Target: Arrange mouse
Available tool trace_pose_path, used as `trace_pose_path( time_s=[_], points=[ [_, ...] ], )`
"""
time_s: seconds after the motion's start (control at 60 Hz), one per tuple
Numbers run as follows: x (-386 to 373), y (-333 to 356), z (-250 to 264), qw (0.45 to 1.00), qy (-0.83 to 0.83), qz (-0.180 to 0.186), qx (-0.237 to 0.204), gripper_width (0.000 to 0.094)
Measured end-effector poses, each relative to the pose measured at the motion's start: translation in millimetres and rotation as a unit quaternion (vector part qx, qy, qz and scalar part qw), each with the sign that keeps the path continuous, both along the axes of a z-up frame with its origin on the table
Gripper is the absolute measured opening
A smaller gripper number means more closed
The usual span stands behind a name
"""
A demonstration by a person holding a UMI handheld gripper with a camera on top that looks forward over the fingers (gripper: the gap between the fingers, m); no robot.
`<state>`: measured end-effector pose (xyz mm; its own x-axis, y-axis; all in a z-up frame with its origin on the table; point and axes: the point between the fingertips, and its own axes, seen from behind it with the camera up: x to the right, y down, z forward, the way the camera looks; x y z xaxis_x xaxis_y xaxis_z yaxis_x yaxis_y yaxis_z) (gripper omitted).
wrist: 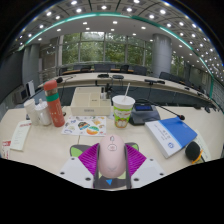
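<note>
This is a big office or meeting room. Long curved desks (120,88) with dark chairs (103,76) fill it, small round lights (103,8) dot the ceiling, and tall windows (95,48) show green trees.

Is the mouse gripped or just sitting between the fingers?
Gripped, apparently: the gripper has both pink pads against the sides of the mouse, no gap showing.

Low gripper-mounted view across table (40,140)

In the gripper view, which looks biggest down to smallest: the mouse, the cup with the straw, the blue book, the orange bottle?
1. Blue book.
2. Mouse, between the tongs; its nearness to the camera inflates it.
3. Cup and orange bottle look about alike, so I won't rank them.
</note>
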<state>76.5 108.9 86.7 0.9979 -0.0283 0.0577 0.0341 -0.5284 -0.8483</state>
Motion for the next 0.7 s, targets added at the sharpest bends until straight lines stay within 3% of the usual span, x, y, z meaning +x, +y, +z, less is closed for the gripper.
trace_pose_path(
  time_s=[0.15,0.3,0.433,0.7],
  points=[
    [-8,11,-58,0.999,-0.008,-0.005,-0.042,0.0372],
    [-16,8,-94,0.997,0.012,0.010,-0.079,0.0483],
    [-9,-7,-84,0.996,0.006,0.000,-0.085,0.0873],
    [-13,-87,29,0.999,-0.004,-0.011,-0.041,0.0858]
  ],
)
